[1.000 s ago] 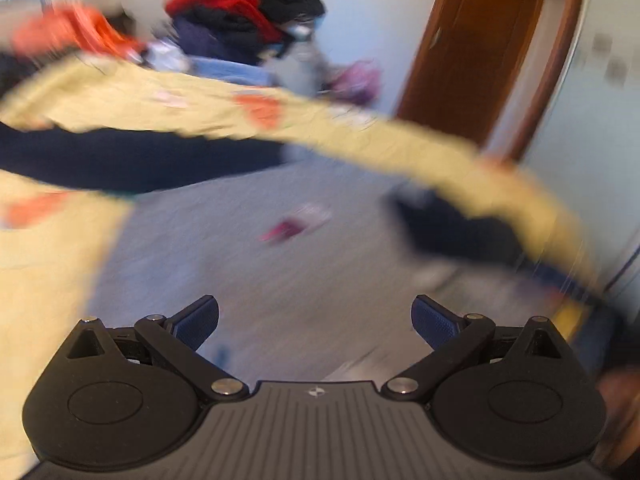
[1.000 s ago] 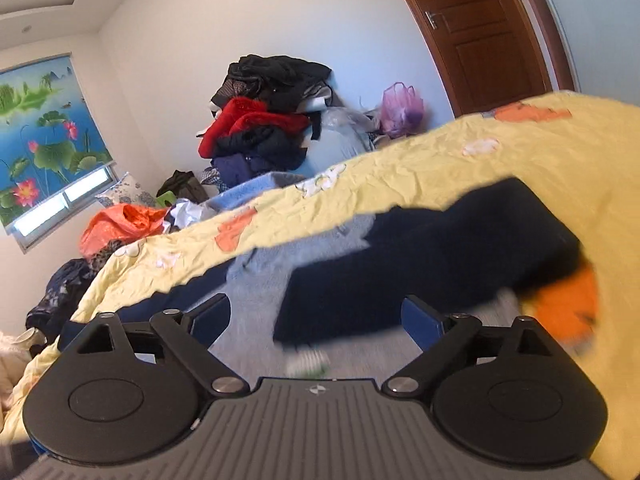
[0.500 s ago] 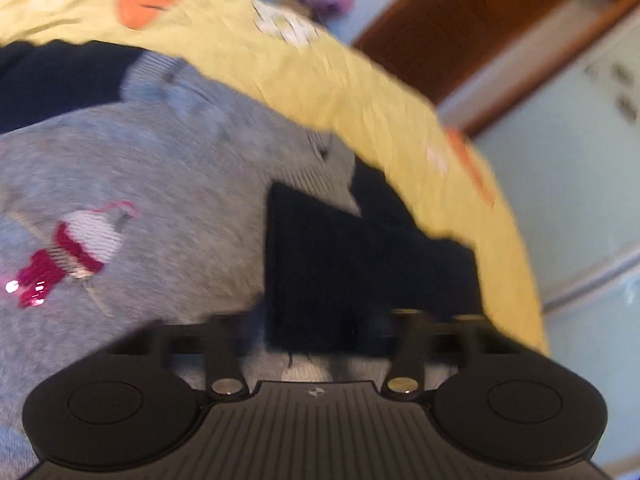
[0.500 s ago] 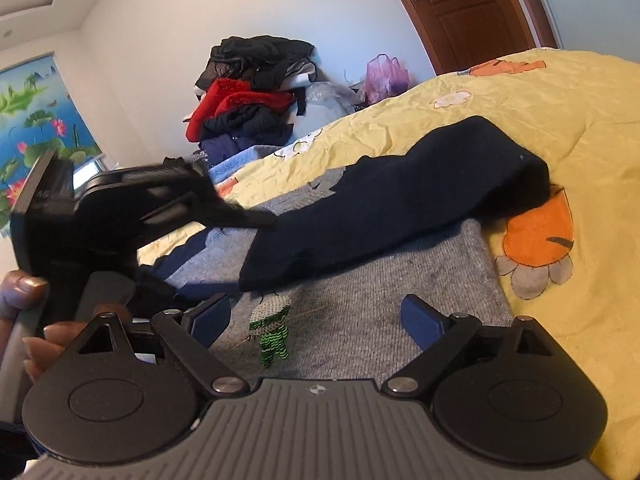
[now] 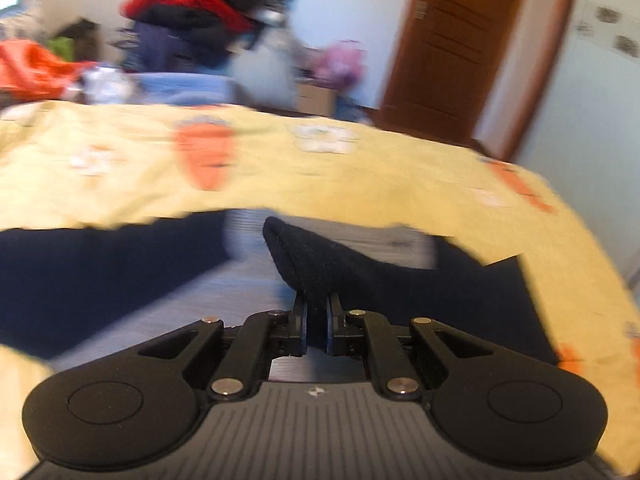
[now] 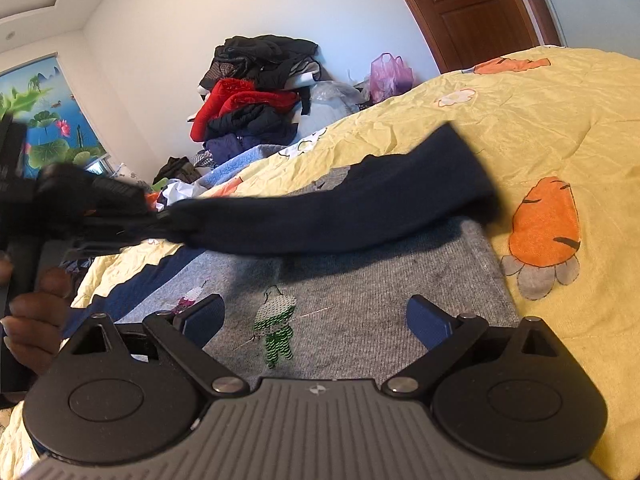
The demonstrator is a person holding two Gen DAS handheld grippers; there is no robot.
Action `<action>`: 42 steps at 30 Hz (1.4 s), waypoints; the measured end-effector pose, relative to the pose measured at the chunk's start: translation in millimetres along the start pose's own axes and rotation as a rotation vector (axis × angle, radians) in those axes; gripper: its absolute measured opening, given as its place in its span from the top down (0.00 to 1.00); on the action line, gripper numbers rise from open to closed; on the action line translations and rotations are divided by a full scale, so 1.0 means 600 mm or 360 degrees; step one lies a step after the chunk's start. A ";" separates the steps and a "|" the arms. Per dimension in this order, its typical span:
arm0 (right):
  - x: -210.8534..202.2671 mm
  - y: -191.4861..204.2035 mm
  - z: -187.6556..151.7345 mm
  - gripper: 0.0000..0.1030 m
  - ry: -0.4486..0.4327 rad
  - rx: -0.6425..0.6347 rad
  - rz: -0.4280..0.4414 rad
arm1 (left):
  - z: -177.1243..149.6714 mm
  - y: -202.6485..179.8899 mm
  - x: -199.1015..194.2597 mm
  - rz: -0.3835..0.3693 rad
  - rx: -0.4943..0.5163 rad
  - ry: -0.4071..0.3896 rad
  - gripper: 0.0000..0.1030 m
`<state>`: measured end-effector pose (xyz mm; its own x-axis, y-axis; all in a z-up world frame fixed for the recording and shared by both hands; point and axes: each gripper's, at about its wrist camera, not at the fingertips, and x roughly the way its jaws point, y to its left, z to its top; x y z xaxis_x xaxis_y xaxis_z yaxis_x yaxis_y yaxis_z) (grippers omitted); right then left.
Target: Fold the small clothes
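A small grey sweater [image 6: 360,292] with navy sleeves and little embroidered figures lies flat on the yellow bedspread [image 6: 540,128]. My left gripper [image 5: 316,320] is shut on the cuff of the right navy sleeve [image 5: 320,268] and holds it lifted across the sweater's body. In the right wrist view the sleeve [image 6: 360,208] stretches from the sweater's right shoulder to the left gripper [image 6: 160,222] at the left. My right gripper [image 6: 316,320] is open and empty, low over the sweater's hem. The other navy sleeve [image 5: 100,272] lies flat at the left.
A pile of red, black and navy clothes [image 6: 252,100] stands beyond the bed's far side, with a pink plastic bag [image 6: 390,76] beside it. A brown door [image 6: 468,8] is at the back right. The bedspread has orange carrot prints [image 6: 546,224].
My left gripper went from open to shut on the navy sleeve cuff and has lifted and pulled it leftward across the sweater. My right gripper stayed open and moved closer to the hem.
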<state>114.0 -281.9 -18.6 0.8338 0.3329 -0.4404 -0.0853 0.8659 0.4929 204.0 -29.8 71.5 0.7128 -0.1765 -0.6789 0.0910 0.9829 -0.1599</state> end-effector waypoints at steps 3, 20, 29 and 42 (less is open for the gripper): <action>0.000 0.001 0.001 0.07 0.0004 -0.0006 -0.0001 | -0.017 0.063 0.011 0.0094 -0.0083 0.0048 0.92; 0.200 0.053 0.141 0.04 0.0267 -0.0491 -0.0400 | -0.105 0.098 0.056 0.0053 -0.0099 -0.0154 0.90; 0.216 0.054 0.099 0.00 0.0235 -0.0668 -0.0472 | -0.096 0.135 0.015 0.0124 -0.0148 -0.0195 0.45; 0.214 0.053 0.098 0.00 0.0226 -0.0670 -0.0479 | -0.084 0.714 -0.106 0.0537 -0.1634 -0.0432 0.15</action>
<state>250.4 -233.5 -15.0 0.7757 0.0685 -0.6273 -0.0894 0.9960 -0.0017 162.4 400.0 9.9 0.7324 0.2319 -0.6402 -0.6649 0.4463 -0.5990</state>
